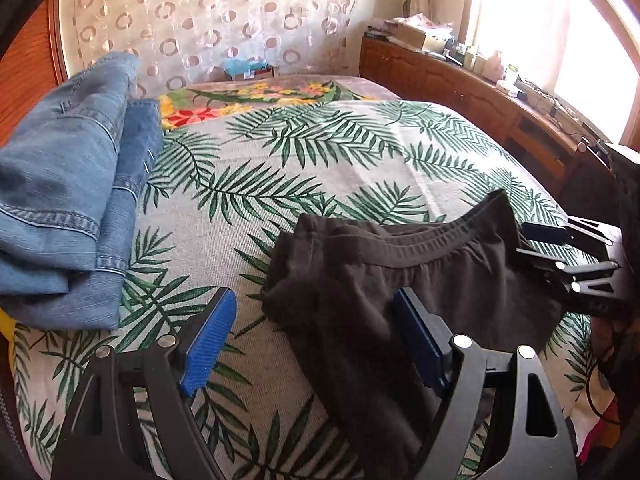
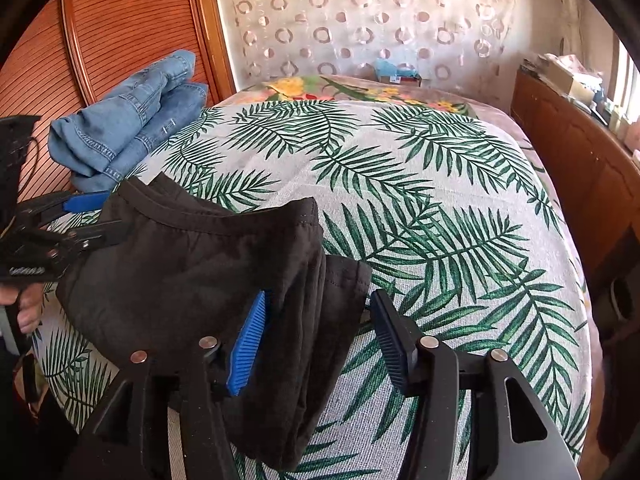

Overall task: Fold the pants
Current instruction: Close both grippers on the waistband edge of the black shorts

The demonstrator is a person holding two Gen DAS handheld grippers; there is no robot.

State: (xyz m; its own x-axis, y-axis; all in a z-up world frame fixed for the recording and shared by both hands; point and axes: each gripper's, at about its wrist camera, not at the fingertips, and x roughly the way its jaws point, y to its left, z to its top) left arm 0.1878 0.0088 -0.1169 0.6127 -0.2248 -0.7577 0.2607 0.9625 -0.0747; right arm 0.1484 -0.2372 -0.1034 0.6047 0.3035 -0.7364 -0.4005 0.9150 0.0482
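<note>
Black knit cloth, the pants (image 1: 420,280) lie folded into a thick bundle near the bed's (image 1: 320,160) front edge, waistband toward the far side. We judge them soft, light and limp: layers will slide and sag, so we should take hold at the doubled edges or the firmer elastic waistband, pinching all layers together. Our left tool (image 1: 316,344) stands wide open, one pad over the bedspread, the other over the cloth, gripping nothing. Our right tool (image 2: 316,336) is about half open; folded layers lie between its pads without being pinched, though the left pad seems to brush the cloth. Folded blue jeans (image 2: 128,128) sit at the bed's far left corner, well apart. A wooden sideboard (image 1: 460,80) runs along the right side. Nothing blocks the middle of the bed.
</note>
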